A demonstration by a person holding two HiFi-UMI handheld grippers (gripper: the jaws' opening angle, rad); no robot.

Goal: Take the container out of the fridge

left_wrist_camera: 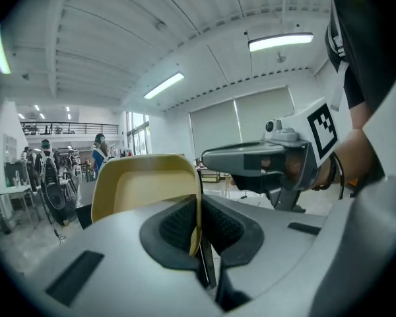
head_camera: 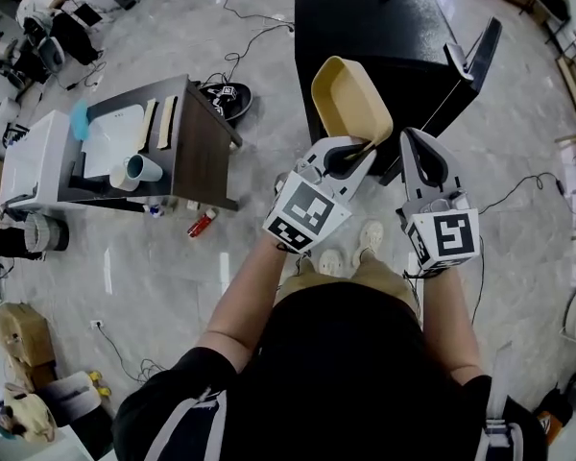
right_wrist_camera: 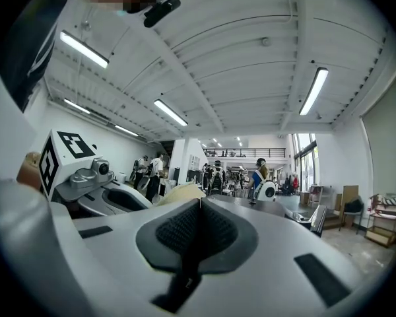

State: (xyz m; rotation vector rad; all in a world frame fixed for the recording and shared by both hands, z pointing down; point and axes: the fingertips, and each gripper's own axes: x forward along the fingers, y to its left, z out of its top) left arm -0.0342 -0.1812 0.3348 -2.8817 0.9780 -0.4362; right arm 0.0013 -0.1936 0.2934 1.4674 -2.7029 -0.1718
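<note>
Container (head_camera: 350, 96) in left tongs (head_camera: 357, 152) — fridge (head_camera: 384, 36) beyond

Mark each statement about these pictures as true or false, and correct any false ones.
1. The left tongs are shut on the rim of the yellow container. True.
2. The right tongs also grip the container. False: they are shut on nothing, off to its side.
3. The container sits inside the black fridge. False: it is held up in the air, outside the fridge.
4. A pale cup lies on its side on the dark table. True.
5. The container is full of food. False: the left gripper view shows its inside bare.
</note>
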